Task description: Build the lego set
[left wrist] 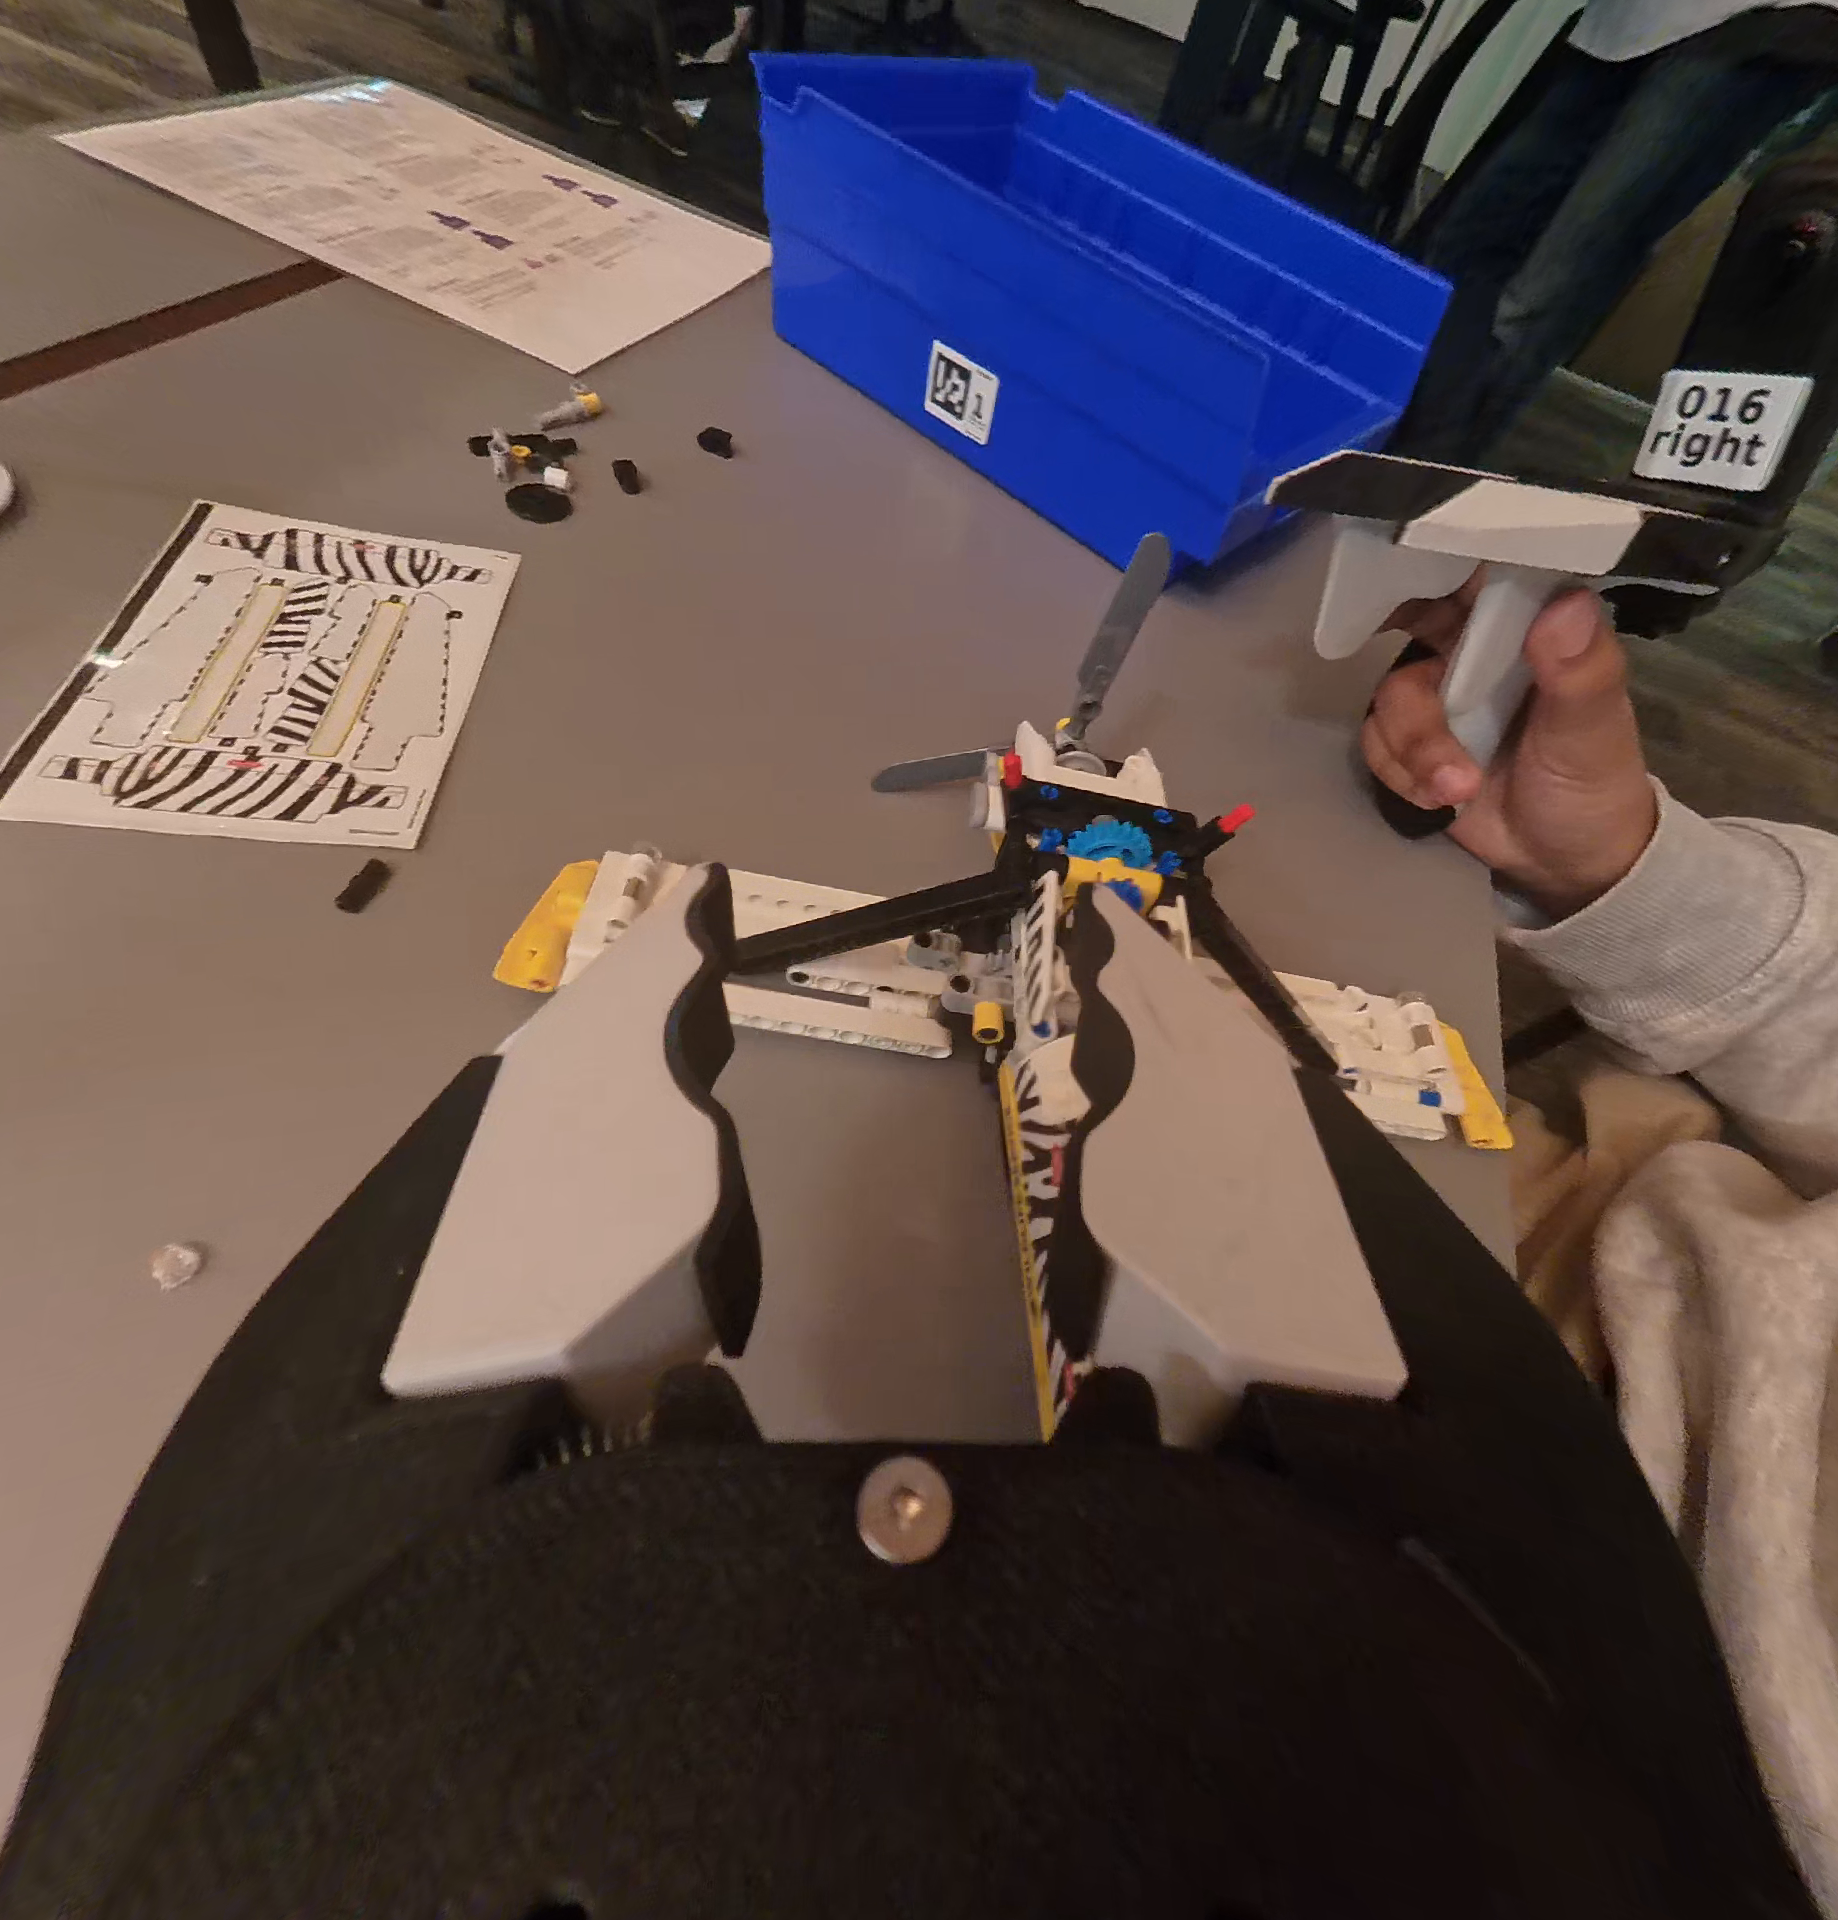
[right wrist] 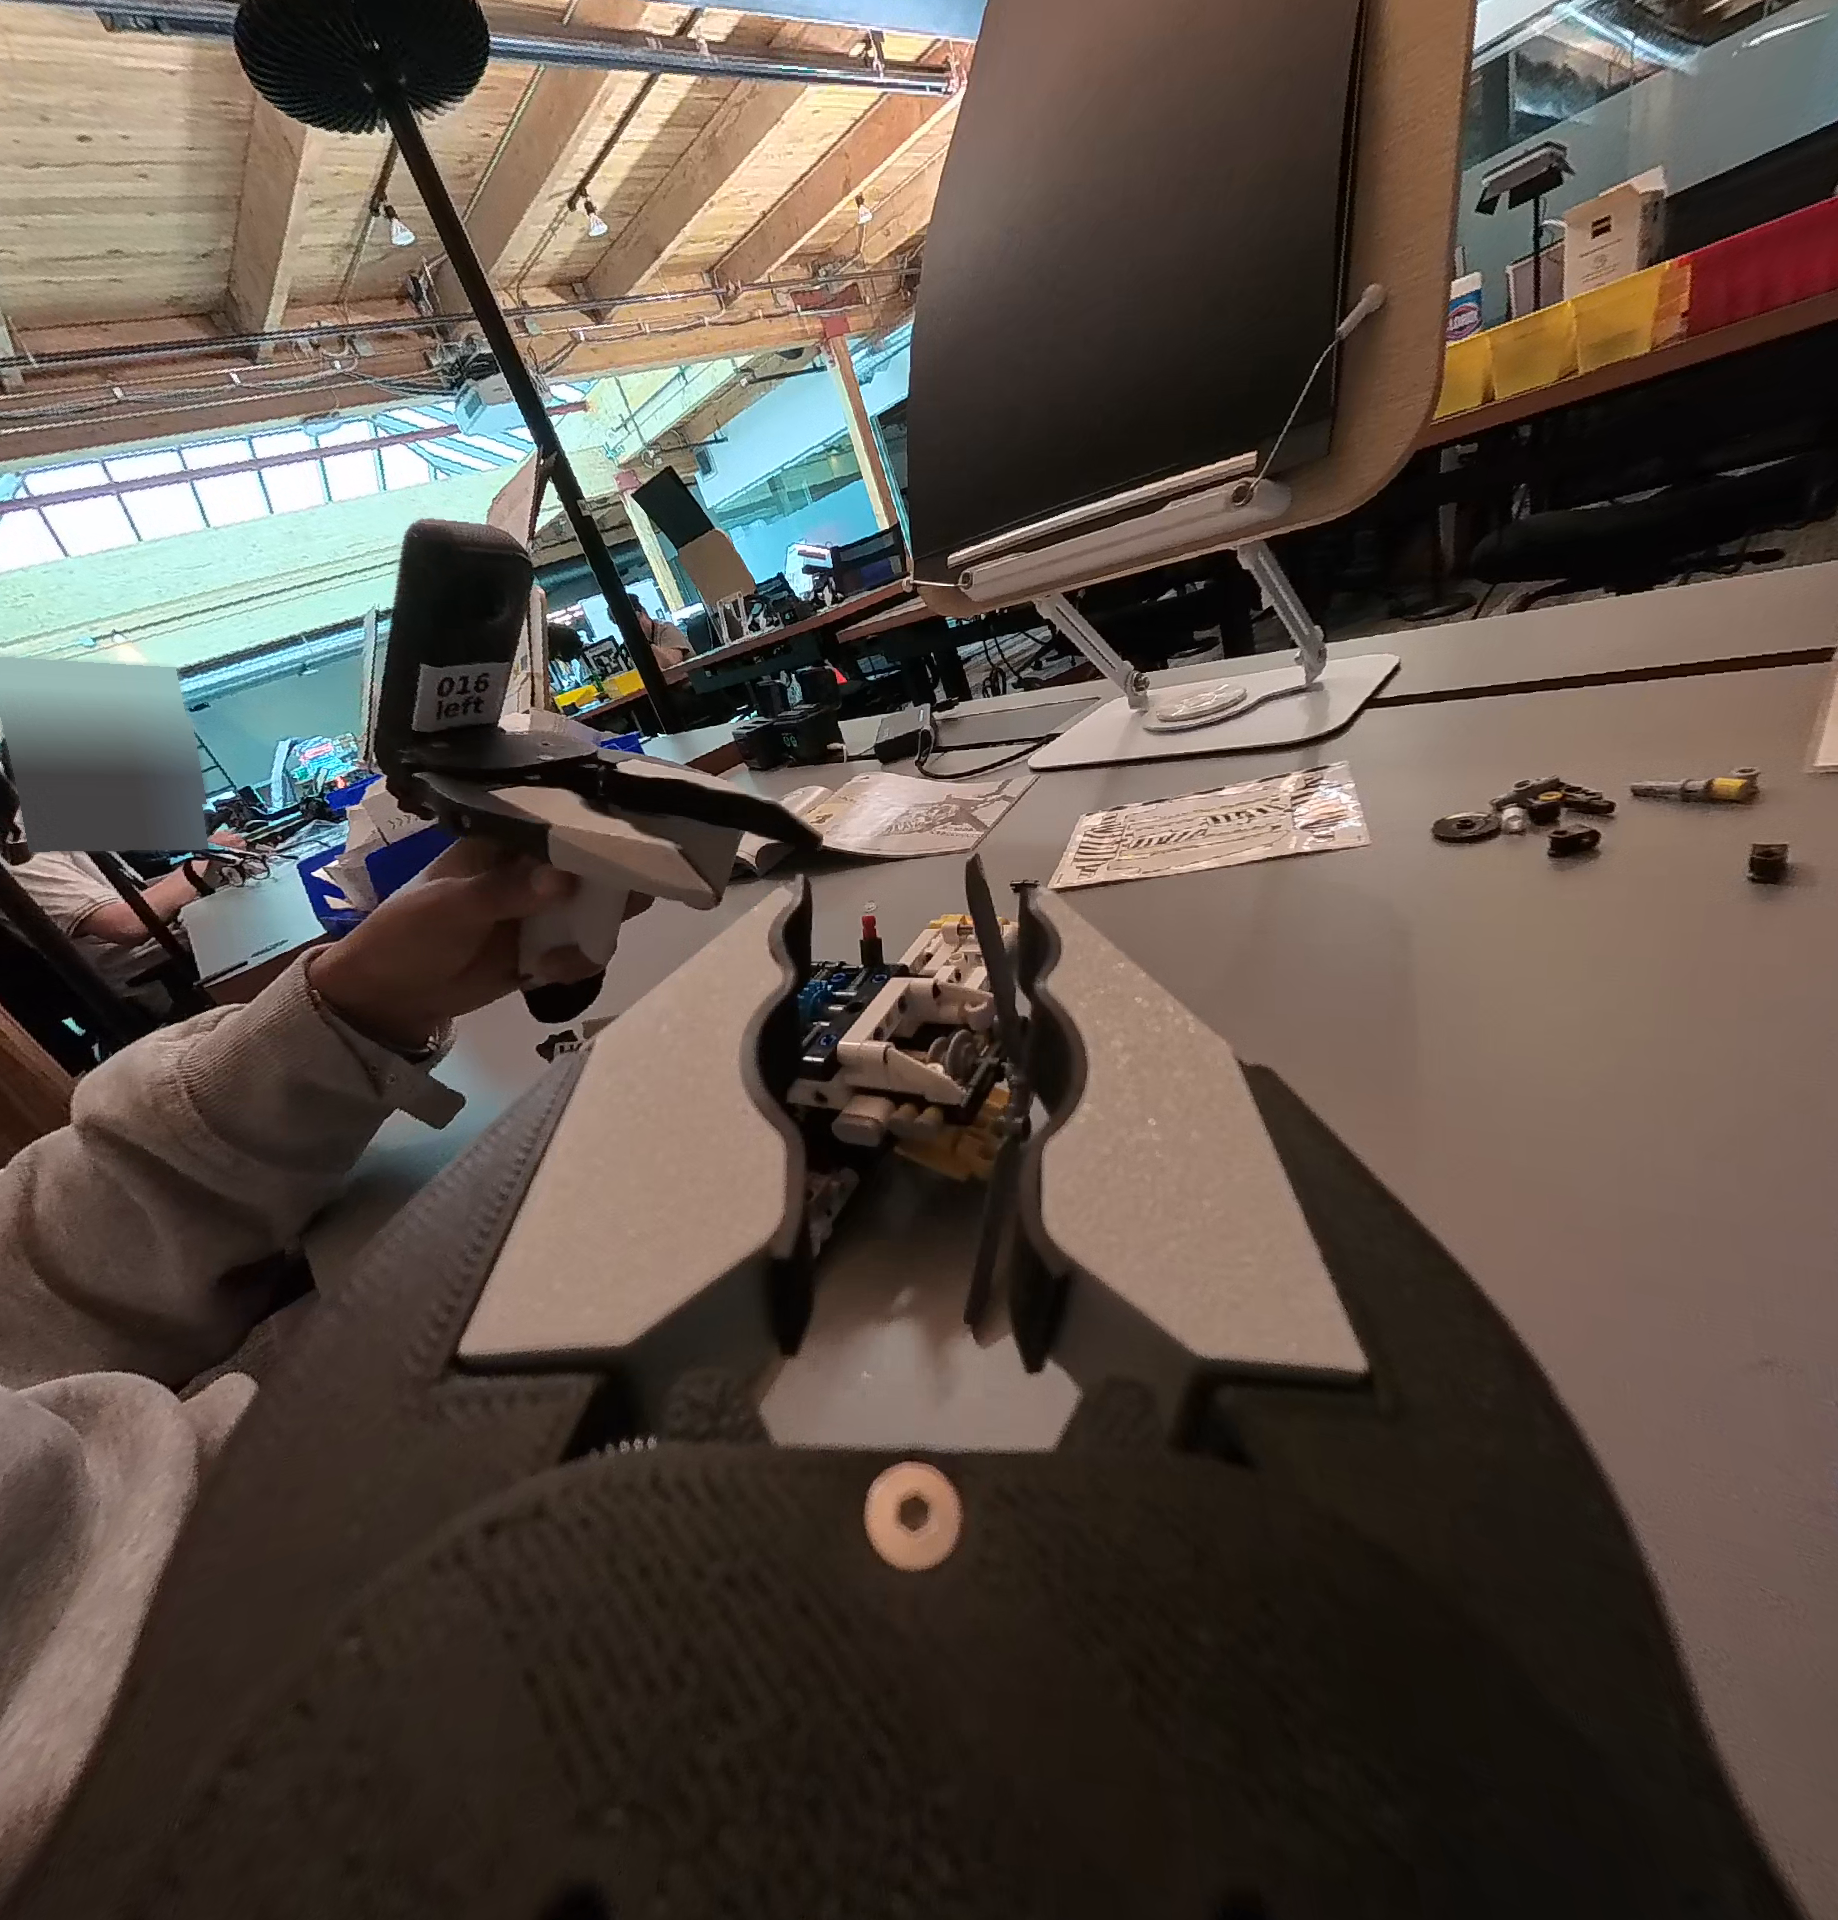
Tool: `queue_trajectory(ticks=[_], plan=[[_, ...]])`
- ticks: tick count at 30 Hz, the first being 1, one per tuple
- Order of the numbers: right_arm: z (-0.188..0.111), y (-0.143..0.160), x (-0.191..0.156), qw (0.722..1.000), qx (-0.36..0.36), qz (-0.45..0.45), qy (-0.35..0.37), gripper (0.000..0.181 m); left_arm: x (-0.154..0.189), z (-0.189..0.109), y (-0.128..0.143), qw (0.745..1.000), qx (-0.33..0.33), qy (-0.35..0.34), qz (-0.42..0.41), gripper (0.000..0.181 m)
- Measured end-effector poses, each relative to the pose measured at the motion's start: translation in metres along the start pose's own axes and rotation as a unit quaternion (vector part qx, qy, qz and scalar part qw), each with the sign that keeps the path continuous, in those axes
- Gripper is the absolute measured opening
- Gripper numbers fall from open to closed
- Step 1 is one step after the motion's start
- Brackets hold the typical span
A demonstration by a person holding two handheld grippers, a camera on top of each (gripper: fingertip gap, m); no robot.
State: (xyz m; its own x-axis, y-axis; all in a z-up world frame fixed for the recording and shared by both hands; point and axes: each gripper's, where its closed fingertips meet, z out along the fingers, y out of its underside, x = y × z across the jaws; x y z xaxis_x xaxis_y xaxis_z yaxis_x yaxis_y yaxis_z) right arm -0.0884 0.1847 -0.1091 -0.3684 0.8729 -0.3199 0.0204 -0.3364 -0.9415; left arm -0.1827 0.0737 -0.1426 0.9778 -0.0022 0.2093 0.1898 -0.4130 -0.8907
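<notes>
Left wrist view is filled at the bottom by the left gripper, whose fingers are spread apart with nothing clamped; bare grey table is seen through the gap. Just beyond the fingertips the lego plane model is laid on the table, its zebra-striped tail partly hidden behind the right-hand finger and its right wing cut by the same finger. A grey propeller is stood up at the nose. Farther out, a zebra sticker sheet, a cluster of loose small parts, a printed sheet and a blue bin are seen. The right gripper is held by a hand at the frame's edge; its state cannot be judged there. In the right wrist view the right gripper is shown parted around the model's nose, yet whether the pads are touching it cannot be told. Much of the model is masked by the fingers.
</notes>
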Motion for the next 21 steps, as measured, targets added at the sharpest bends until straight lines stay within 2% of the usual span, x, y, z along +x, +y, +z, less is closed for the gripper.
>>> queue_trajectory(ticks=[4, 7, 10, 14, 17, 21], plan=[[0.0, 0.0, 0.0, 1.0, 0.0, 0.001, 0.0, 0.037, -0.025, -0.013, 0.0, 0.999, 0.004, -0.044, -0.005, 0.065], [0.0, 0.0, 0.0, 1.0, 0.0, 0.001, -0.001, 0.038, -0.064, -0.035, 0.004, 0.994, 0.007, -0.109, -0.016, 0.069], [0.0, 0.0, 0.0, 1.0, 0.0, 0.0, -0.001, 0.038, -0.122, -0.074, 0.016, 0.976, 0.007, -0.217, -0.032, 0.071], [0.001, 0.001, -0.001, 1.0, -0.002, 0.0, -0.002, 0.037, -0.198, -0.143, 0.048, 0.928, -0.005, -0.369, -0.049, 0.07], [0.001, 0.001, -0.002, 1.0, -0.003, -0.001, -0.002, 0.037, -0.218, -0.166, 0.065, 0.917, -0.022, -0.391, -0.078, 0.068], [0.001, 0.001, -0.002, 1.0, -0.003, 0.001, -0.006, 0.037, -0.223, -0.162, 0.073, 0.911, -0.064, -0.403, -0.048, 0.068]])
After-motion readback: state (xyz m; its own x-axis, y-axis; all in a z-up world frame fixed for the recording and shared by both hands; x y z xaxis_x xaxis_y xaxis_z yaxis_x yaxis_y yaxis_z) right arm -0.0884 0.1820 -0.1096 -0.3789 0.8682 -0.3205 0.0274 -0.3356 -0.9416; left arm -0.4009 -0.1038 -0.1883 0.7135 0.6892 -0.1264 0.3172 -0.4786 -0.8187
